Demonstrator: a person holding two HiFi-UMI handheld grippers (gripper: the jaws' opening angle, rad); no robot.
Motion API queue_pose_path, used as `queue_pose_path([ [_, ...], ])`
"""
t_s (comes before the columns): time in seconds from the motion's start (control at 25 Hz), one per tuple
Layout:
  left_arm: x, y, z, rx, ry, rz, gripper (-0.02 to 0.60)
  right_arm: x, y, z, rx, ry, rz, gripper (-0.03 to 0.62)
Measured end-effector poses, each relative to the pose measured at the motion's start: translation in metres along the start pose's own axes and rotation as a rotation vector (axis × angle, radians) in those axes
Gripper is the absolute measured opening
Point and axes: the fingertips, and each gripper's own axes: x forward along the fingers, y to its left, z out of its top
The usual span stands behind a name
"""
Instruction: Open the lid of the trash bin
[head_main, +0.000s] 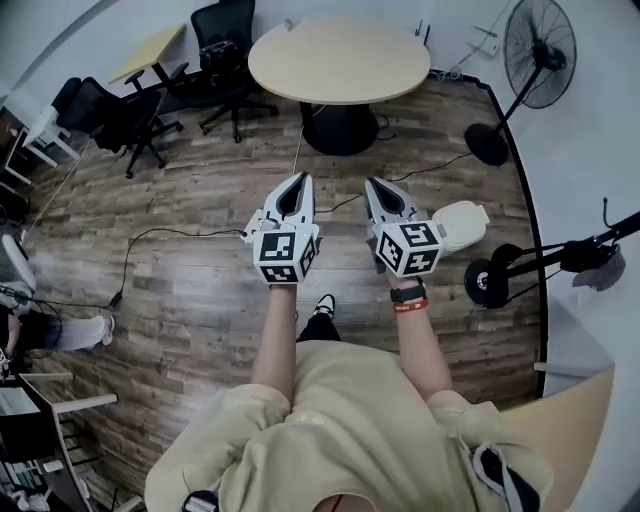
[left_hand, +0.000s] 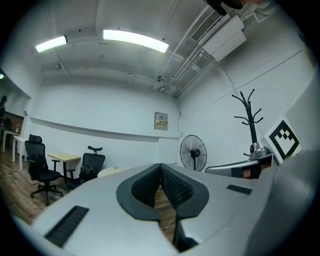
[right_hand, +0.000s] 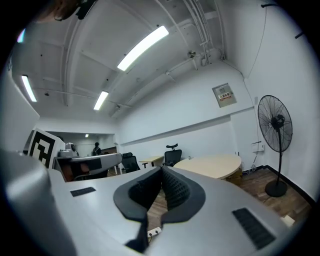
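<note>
A small cream trash bin (head_main: 460, 224) with its lid down stands on the wood floor, just right of my right gripper (head_main: 379, 187) in the head view. My left gripper (head_main: 298, 181) is held level beside it, further left. Both grippers are raised in front of the person, pointing across the room. In the left gripper view the left gripper (left_hand: 160, 167) has its tips together with nothing between them. In the right gripper view the right gripper (right_hand: 161, 171) is likewise shut and empty. Neither gripper view shows the bin.
A round table (head_main: 338, 62) stands ahead, with a standing fan (head_main: 535, 62) at the right and office chairs (head_main: 225, 55) at the left. Cables (head_main: 160, 240) trail over the floor. A black wheeled stand (head_main: 530, 265) lies right of the bin, near the white wall.
</note>
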Motion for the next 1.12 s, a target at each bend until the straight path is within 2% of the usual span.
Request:
queue_pose_path([
  [0.28, 0.061, 0.001, -0.003, -0.007, 0.022, -0.160, 0.023, 0.023, -0.041, 0.007, 0.045, -0.021, -0.148, 0.017],
  [0.52, 0.104, -0.017, -0.004, -0.008, 0.022, -0.329, 0.023, 0.026, -0.073, 0.019, 0.055, -0.057, -0.276, 0.017],
  [0.88, 0.137, -0.037, -0.016, -0.029, 0.024, -0.516, 0.023, 0.021, -0.097, 0.014, 0.070, -0.092, -0.432, 0.017],
  [1.12, 0.156, -0.070, -0.036, -0.024, 0.044, -0.659, 0.023, 0.013, -0.119, -0.002, 0.091, -0.097, -0.523, 0.017],
])
